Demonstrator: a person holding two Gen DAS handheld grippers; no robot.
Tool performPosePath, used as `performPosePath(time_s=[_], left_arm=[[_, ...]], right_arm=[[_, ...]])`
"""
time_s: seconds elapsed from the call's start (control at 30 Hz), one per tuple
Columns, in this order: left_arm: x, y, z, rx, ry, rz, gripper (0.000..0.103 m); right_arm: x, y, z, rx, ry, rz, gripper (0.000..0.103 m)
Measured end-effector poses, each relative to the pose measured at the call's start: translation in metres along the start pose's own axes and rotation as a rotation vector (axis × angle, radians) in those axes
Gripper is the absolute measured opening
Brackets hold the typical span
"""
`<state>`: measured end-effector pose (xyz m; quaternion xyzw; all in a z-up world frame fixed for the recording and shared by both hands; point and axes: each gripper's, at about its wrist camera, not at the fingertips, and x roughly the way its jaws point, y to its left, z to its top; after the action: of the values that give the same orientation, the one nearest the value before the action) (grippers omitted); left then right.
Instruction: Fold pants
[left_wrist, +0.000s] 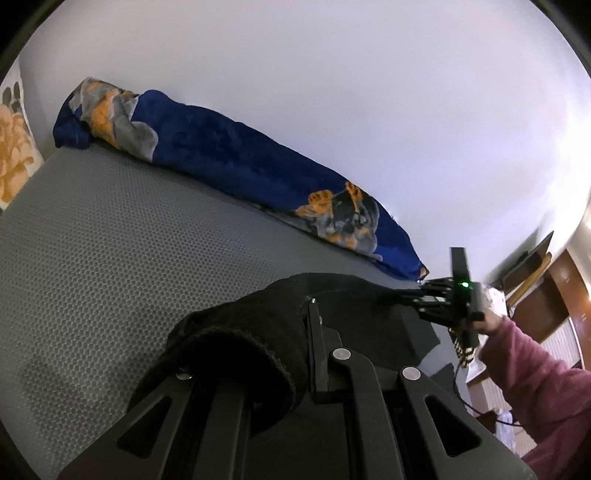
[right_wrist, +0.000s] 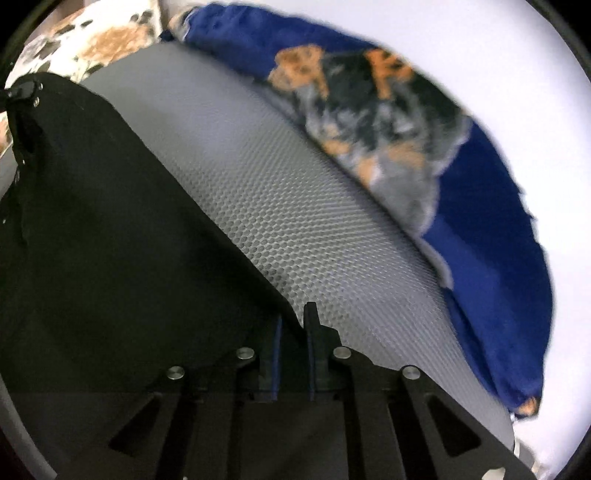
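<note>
The black pants (left_wrist: 258, 332) lie on a grey honeycomb-textured mattress (left_wrist: 110, 240), stretched between the two tools. In the left wrist view the left gripper (left_wrist: 314, 332) is clamped on the ribbed cuff end of the pants, with the fabric bunched over its fingers at about 6 o'clock. From there the cloth runs toward 3 o'clock, where the right gripper (left_wrist: 424, 299) meets it, carried by a hand (left_wrist: 491, 321) in a pink sleeve (left_wrist: 535, 387).

In the right wrist view the pants (right_wrist: 110, 240) fill the lower left of the frame, from 6 to 9 o'clock, and their straight edge runs down into the right gripper (right_wrist: 293, 325). Its jaws are drawn in on that edge, with a sliver of gap showing between the blue-lined pads.

A blue blanket with an orange and grey dog print (left_wrist: 221, 155) lies rolled along the white wall (left_wrist: 369, 92), at 12 to 2 o'clock beyond the pants. A flowered pillow (left_wrist: 11, 155) sits at 9 o'clock.
</note>
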<state>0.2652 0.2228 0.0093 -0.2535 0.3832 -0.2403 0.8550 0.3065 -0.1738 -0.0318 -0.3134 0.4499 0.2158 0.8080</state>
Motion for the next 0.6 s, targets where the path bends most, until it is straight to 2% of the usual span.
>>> performPosePath(time_s=[0.1, 0.17, 0.3, 0.43, 0.6], left_arm=[[-0.012, -0.01, -0.003, 0.013, 0.004, -0.013, 0.007], [-0.022, -0.018, -0.007, 0.032, 0.012, -0.018, 0.007], [-0.042, -0.038, -0.023, 0.059, 0.047, -0.047, 0.007], [-0.063, -0.058, -0.045, 0.099, 0.09, -0.066, 0.007], [-0.085, -0.072, -0.083, 0.137, 0.19, -0.064, 0.009]], right_arm=[[-0.028, 0.009, -0.019, 0.024, -0.04, -0.063, 0.008], [-0.047, 0.016, -0.033, 0.052, -0.065, -0.072, 0.008], [-0.073, 0.02, -0.056, 0.129, -0.101, -0.063, 0.008], [-0.108, 0.055, -0.097, 0.16, -0.112, -0.072, 0.008], [-0.124, 0.086, -0.141, 0.207, -0.094, -0.025, 0.008]])
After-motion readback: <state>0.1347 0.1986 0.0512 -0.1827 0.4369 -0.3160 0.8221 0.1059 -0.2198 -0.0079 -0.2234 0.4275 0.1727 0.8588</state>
